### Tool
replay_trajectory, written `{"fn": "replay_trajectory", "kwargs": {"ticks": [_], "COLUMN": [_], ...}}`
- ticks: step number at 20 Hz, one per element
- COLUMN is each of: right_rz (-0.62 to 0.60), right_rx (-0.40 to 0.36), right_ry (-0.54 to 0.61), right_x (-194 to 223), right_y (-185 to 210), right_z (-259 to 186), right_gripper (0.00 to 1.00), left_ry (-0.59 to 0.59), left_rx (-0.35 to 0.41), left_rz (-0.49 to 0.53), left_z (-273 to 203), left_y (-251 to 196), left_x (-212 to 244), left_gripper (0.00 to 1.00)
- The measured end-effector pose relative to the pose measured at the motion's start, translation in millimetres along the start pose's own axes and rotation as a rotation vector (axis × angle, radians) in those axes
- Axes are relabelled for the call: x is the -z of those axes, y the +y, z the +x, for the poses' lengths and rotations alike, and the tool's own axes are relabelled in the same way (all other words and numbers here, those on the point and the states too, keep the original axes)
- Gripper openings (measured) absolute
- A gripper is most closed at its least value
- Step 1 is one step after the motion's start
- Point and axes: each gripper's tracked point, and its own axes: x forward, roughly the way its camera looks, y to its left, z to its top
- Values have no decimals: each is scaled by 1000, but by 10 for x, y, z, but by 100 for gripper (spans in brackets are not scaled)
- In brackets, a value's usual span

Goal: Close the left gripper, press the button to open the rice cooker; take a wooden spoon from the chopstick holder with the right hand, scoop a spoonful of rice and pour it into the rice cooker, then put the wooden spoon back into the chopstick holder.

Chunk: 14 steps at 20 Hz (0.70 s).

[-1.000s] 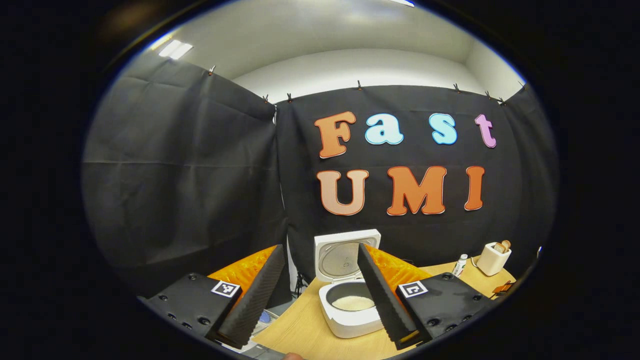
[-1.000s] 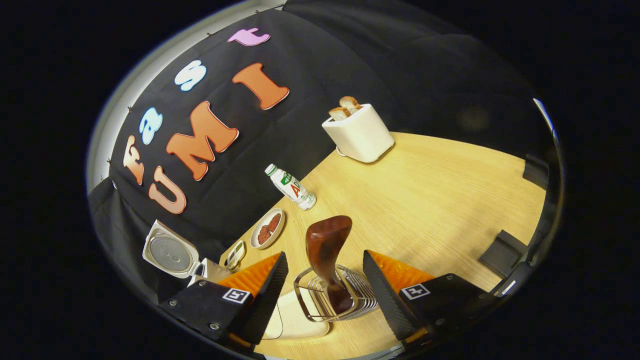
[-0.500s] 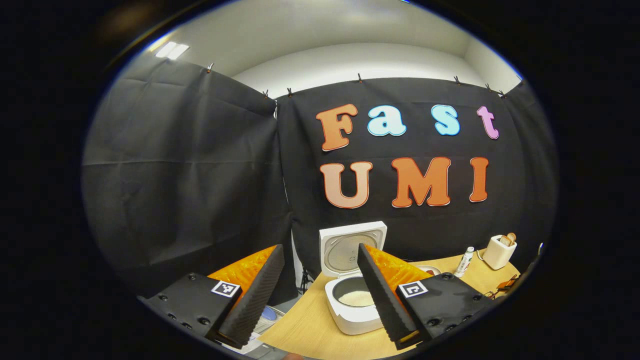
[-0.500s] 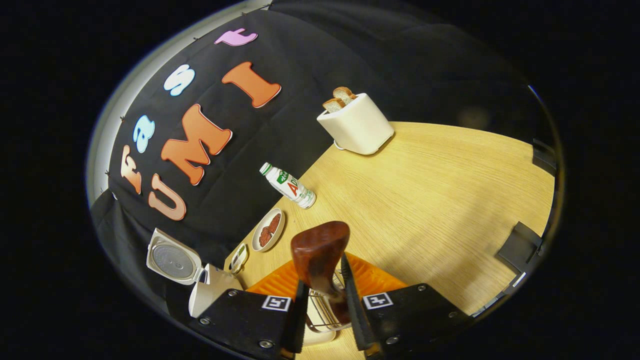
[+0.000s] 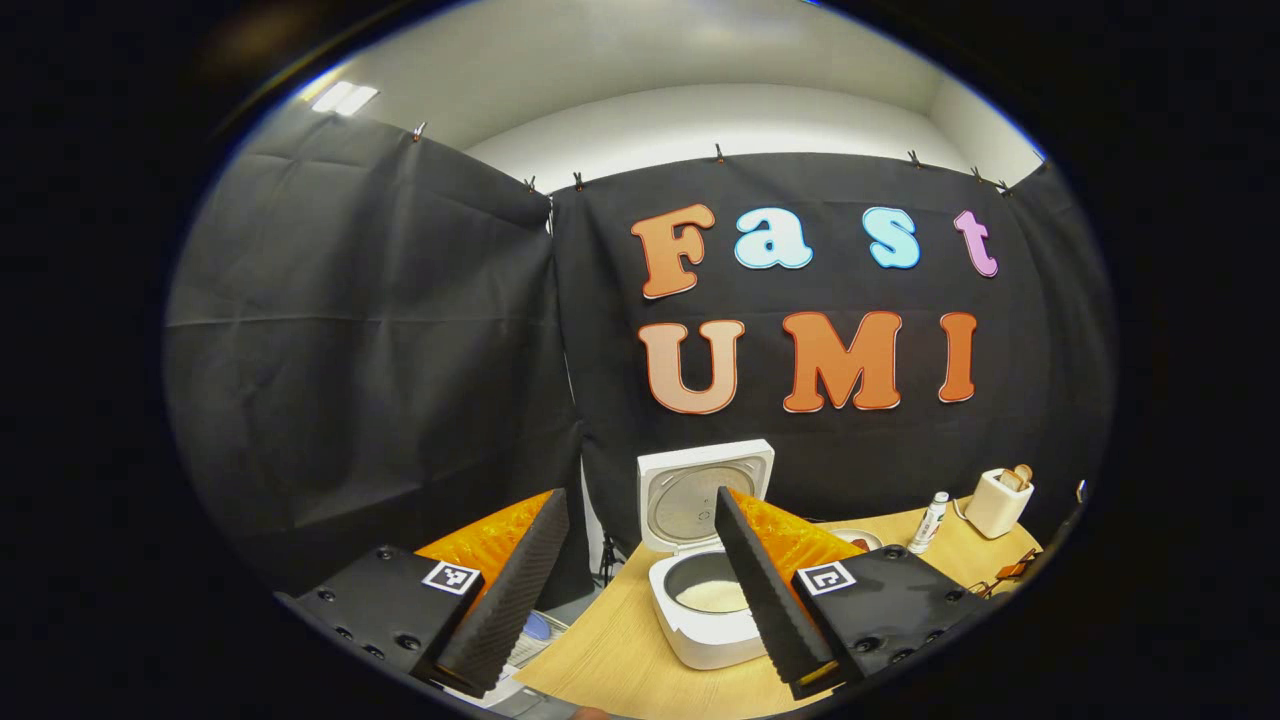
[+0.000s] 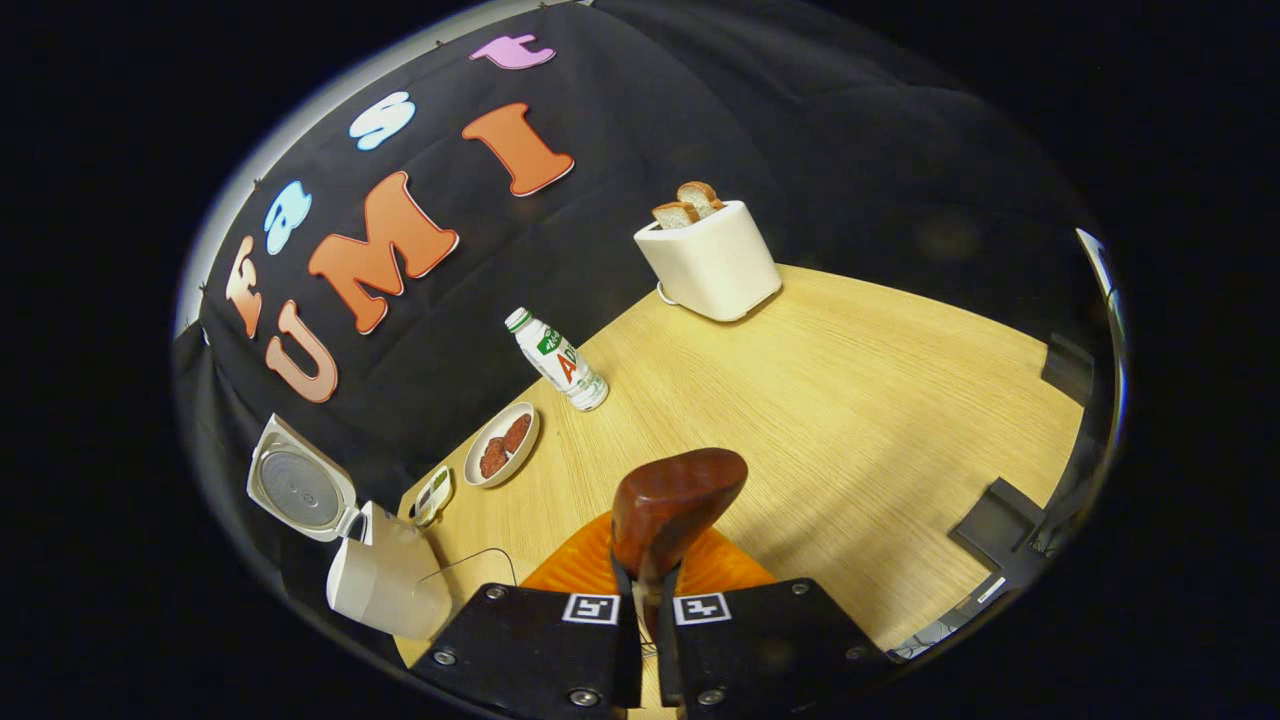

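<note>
Since a moment ago the right claw (image 6: 640,610) is clamping the one wooden spoon (image 6: 672,507), lifting it from the holder, best drawn straight upward, while the left claw (image 5: 640,590) is idling wide before the one open rice cooker (image 5: 705,590), one toaster (image 6: 712,262) beyond.

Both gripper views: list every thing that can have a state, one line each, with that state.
rice cooker: lid up, pot open, rice inside.
wooden spoon: clamped by the handle, bowl end up.
right gripper: shut on the wooden spoon.
left gripper: open, holding nothing.
toaster: two bread slices sticking up.
bottle: upright, capped.
small plate: holds brown food.
</note>
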Motion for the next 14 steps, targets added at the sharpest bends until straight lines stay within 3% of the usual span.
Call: {"fn": "replay_trajectory", "kwargs": {"ticks": [7,14], "right_rz": [-55,-191], "right_rx": [-9,-21], "right_ry": [-31,-111], "right_x": [-242,-580], "right_y": [204,594], "right_z": [-257,-666], "right_gripper": [3,3], "left_ry": [-25,-22], "left_rx": [15,41], "left_rz": [-8,-34], "left_z": [-71,-101], "left_y": [39,103], "left_x": [-84,-47], "left_gripper": [99,100]}}
